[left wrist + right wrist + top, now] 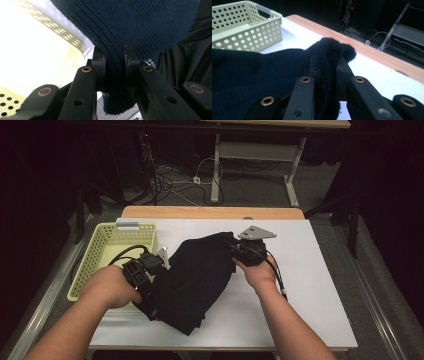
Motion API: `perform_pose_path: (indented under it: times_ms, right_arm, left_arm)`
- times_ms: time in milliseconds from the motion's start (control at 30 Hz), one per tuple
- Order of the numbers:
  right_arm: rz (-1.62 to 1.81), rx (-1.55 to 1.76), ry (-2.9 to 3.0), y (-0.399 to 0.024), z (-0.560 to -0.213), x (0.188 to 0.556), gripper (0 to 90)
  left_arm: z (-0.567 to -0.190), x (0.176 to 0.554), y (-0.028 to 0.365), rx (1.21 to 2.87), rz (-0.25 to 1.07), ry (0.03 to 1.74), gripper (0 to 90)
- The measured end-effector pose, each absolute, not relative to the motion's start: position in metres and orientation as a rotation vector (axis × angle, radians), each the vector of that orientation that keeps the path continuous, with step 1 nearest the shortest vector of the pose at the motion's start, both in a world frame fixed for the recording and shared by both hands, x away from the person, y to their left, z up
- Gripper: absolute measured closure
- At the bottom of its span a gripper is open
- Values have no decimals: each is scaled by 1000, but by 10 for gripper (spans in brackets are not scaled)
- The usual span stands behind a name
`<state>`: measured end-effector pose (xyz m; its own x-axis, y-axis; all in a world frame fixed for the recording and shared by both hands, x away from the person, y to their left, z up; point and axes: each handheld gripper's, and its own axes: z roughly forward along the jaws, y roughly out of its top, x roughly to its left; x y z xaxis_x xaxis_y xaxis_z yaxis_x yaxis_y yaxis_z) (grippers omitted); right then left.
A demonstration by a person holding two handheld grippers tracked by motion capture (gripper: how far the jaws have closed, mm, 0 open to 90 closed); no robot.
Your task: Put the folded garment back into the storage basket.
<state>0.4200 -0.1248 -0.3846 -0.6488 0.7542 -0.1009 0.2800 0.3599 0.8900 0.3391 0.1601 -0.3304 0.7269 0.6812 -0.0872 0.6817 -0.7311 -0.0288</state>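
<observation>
We hold the dark knitted garment (pixel 197 275) just beside the yellow basket (pixel 102 251): our left gripper (pixel 114 60) clamps its near fold, our right gripper (pixel 329 66) clamps its far edge. Beyond the basket, the white table (pixel 300 290) lies free to the wooden edge (pixel 210 212).

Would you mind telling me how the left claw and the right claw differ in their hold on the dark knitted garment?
The left claw grips the dark knitted garment at its near end, beside the yellow basket; the right claw grips its far end, nearer the middle of the table. The right claw carries a grey three-cornered plate in plain sight; the left claw's top is largely covered by the hand. Both are shut on the cloth.
</observation>
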Motion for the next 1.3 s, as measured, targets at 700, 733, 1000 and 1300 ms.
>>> perform_pose_path:
  times_ms: [700,733,1000,1300]
  right_arm:
    - [1268,826,2089,-107,-352,418,814]
    - [1270,819,2088,-105,-350,418,814]
    - [1282,759,2071,-84,-322,419,814]
    - [1329,684,2072,-46,-304,422,813]
  left_arm:
    - [-301,340,181,2910,-131,1157,750]
    - [-299,340,183,2907,-128,1161,750]
    - [-276,337,201,2897,-97,1190,750]
    - [-269,329,234,2865,-76,1286,750]
